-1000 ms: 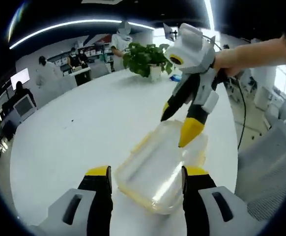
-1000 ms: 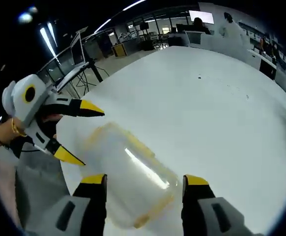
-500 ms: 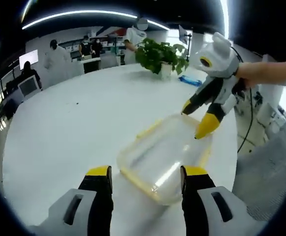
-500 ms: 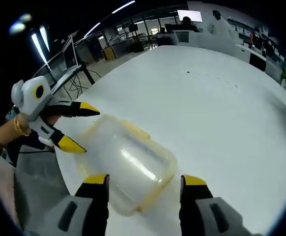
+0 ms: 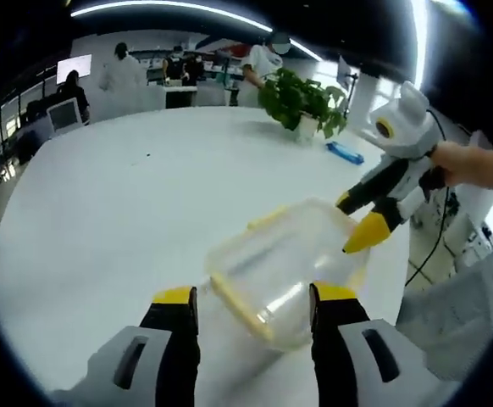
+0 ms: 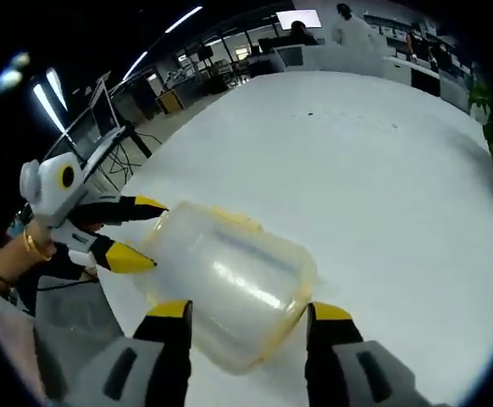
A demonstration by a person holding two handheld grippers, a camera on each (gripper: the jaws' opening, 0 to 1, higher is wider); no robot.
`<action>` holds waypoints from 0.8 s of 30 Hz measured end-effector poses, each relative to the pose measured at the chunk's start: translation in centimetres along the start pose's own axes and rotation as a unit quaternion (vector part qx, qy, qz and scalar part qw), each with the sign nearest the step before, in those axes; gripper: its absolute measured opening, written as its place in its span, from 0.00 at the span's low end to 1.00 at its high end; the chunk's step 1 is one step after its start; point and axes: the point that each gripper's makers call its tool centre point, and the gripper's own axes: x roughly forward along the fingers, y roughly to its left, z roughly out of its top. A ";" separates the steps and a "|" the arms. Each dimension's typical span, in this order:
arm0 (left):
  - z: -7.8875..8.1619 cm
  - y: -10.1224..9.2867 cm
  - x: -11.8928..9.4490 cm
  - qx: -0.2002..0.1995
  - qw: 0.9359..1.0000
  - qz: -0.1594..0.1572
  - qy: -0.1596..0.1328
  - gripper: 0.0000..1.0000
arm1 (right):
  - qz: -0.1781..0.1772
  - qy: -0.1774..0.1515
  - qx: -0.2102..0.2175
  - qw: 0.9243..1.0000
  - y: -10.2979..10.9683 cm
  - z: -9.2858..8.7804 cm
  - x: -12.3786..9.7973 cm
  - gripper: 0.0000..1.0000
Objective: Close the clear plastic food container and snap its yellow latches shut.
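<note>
The clear plastic container point(image 5: 280, 264) with its yellow rim lies on the white table point(image 5: 128, 212), lid on top. My left gripper point(image 5: 255, 297) stands open, and the container's near end reaches between its yellow tips. My right gripper point(image 5: 357, 219) comes in from the right, open, with its tips at the container's far right corner. In the right gripper view the container point(image 6: 229, 270) sits just ahead of the open right gripper point(image 6: 251, 311). The left gripper point(image 6: 149, 231) is open at the box's left end. Whether the latches are snapped I cannot tell.
A potted plant point(image 5: 301, 102) and a small blue object point(image 5: 346, 153) stand at the table's far side. Several people work at desks behind. A grey chair point(image 5: 450, 326) is by the table edge on the right. A tripod point(image 6: 115, 136) stands on the floor beyond the table.
The right gripper has drawn back from above the lid to the container's far right corner. Both views have shifted with the hands; both grippers stay open.
</note>
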 end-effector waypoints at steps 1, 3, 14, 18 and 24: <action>0.1 0.1 -0.1 0.002 1.000 0.003 -0.003 0.42 | -0.001 0.001 -0.001 1.000 0.0 0.1 0.1 0.52; 0.1 0.5 -0.5 0.008 1.000 0.009 -0.008 0.36 | -0.005 0.001 -0.002 1.000 0.3 0.3 0.3 0.53; -1.1 2.8 -2.3 -0.074 0.997 0.020 -0.013 0.35 | -0.003 -0.011 -0.012 1.000 2.5 1.6 2.1 0.53; -1.8 3.7 -2.7 -0.106 0.994 0.026 -0.021 0.42 | -0.001 -0.020 -0.008 1.000 3.8 2.2 3.2 0.53; -2.0 5.0 -3.3 -0.125 0.991 0.033 -0.024 0.42 | 0.001 -0.028 -0.017 0.999 4.6 3.2 4.1 0.54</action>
